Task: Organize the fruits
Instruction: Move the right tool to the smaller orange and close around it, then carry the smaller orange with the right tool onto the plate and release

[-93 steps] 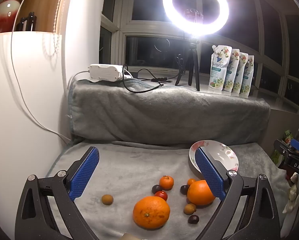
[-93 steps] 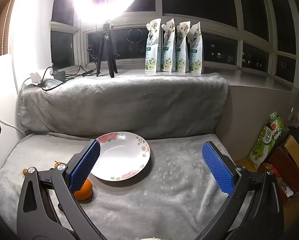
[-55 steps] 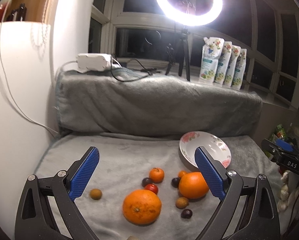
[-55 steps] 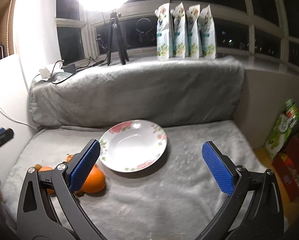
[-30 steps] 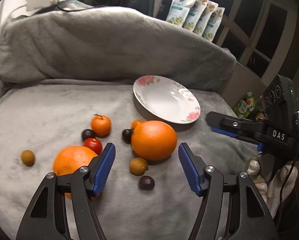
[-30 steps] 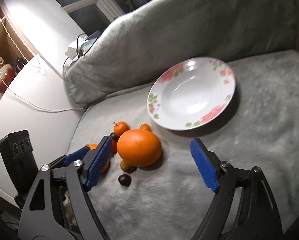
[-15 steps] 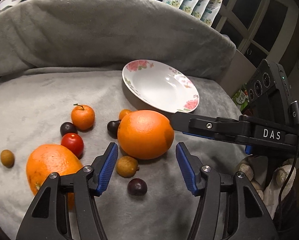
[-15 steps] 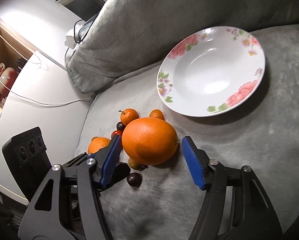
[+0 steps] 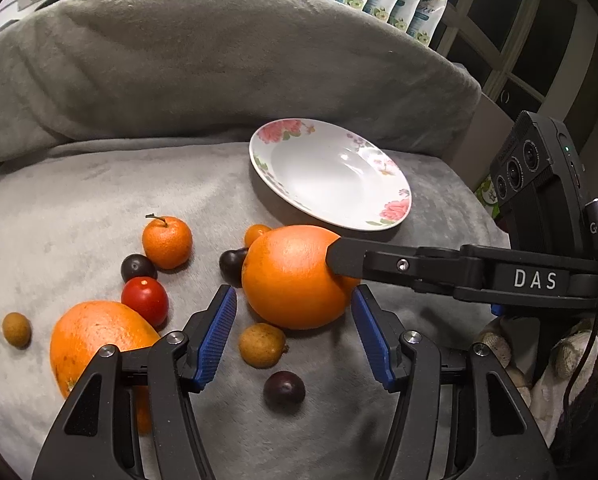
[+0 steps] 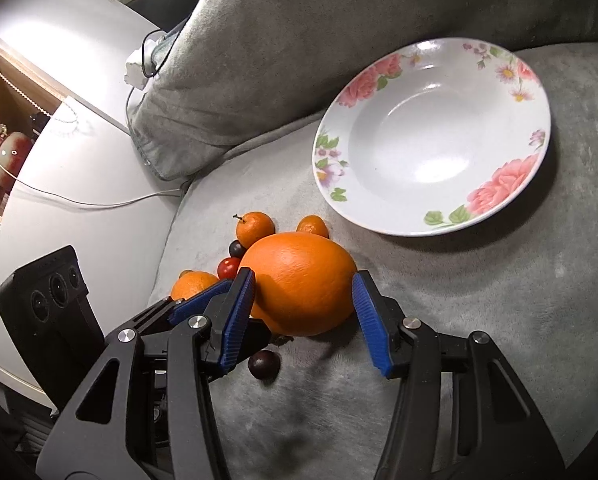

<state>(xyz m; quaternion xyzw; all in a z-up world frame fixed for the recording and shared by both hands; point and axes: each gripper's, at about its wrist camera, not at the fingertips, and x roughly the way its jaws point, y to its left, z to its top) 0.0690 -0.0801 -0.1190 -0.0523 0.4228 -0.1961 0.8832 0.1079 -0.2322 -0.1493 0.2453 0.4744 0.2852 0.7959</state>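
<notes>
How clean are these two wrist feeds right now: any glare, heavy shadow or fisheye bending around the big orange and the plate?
Left wrist: sharp; big orange evenly lit, small sheen on the plate, black vignette in the corners. Right wrist: glare blows out the white counter; plate casts a dark shadow onto the blanket; edges bend.

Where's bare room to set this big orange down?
The floral plate holds nothing. Bare blanket lies right of the big orange, below the plate. Crowded on its left: second orange, tomato, plums and both tongs.
</notes>
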